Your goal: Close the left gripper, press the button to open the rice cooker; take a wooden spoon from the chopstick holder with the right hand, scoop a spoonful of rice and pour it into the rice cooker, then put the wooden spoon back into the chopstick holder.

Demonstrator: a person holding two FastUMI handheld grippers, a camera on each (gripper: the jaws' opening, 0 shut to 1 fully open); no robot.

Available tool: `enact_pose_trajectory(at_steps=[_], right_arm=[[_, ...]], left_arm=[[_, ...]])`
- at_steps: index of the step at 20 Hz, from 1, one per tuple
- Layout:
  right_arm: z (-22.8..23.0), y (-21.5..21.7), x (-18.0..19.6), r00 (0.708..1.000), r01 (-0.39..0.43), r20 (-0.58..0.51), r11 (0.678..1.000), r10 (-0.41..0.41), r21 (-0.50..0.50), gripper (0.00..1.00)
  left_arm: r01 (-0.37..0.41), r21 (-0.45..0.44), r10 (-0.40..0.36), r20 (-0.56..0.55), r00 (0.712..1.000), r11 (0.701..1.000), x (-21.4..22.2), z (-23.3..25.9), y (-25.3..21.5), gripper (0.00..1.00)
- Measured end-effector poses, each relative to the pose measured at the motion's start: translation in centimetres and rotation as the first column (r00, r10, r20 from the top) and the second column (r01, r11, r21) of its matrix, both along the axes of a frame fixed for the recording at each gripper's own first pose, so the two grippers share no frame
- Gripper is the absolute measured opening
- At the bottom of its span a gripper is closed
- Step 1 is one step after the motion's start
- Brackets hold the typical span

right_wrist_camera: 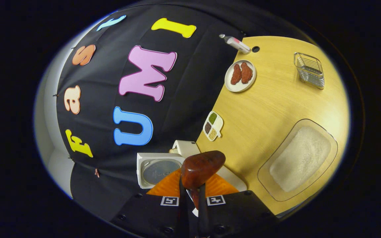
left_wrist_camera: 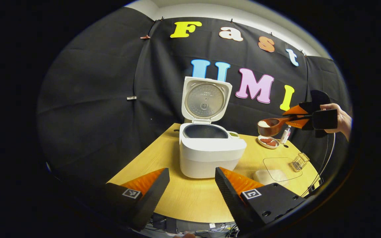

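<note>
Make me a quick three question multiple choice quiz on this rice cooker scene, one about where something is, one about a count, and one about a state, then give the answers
1. Where is the wooden spoon?
A. in the wire holder
B. held in the right gripper, above the table
C. lying in the rice tray

2. How many reddish pieces lie on the small plate?
A. two
B. four
C. none

3. What state is the rice cooker lid in?
A. shut
B. taken off and laid on the table
C. raised open

Answers: 1 B, the left gripper view shows the fingers clamped on its handle, with rice in the bowl. 2 A, two pieces lie side by side. 3 C, the lid stands upright behind the pot.
</note>
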State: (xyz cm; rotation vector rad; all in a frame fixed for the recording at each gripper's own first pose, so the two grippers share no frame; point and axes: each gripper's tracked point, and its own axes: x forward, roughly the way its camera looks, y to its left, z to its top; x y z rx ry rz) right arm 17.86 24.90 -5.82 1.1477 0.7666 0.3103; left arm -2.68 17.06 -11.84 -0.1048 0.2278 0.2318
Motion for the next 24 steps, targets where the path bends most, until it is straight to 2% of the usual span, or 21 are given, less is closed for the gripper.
enact_pose_trajectory(at_steps=[6,11,14,19,24], right_arm=[[0.2,7.0,1.6,0.998,-0.063,0.030,0.998,0.063,-0.023,0.16],[-1.5,12.5,3.1,0.991,-0.104,0.075,0.989,0.112,-0.105,0.16],[-3.1,15.3,3.3,0.981,-0.132,0.112,0.972,0.156,-0.196,0.16],[-4.3,18.3,2.9,0.941,-0.166,0.222,0.921,0.254,-0.351,0.16],[-4.0,21.4,3.8,0.873,-0.155,0.348,0.872,0.341,-0.464,0.15]], left_arm=[[-0.081,-0.025,0.081,-0.006,0.997,0.996,-0.8,-0.6,2.9,0.95],[-0.136,-0.066,0.135,-0.017,0.991,0.989,-1.2,-1.5,4.3,0.95],[-0.146,-0.065,0.144,-0.037,0.989,0.987,-1.3,-2.2,4.8,0.96],[-0.153,-0.084,0.151,-0.032,0.988,0.985,-1.3,-2.1,5.0,0.95],[-0.167,-0.122,0.164,-0.028,0.986,0.978,-0.8,-2.5,5.1,0.95]])
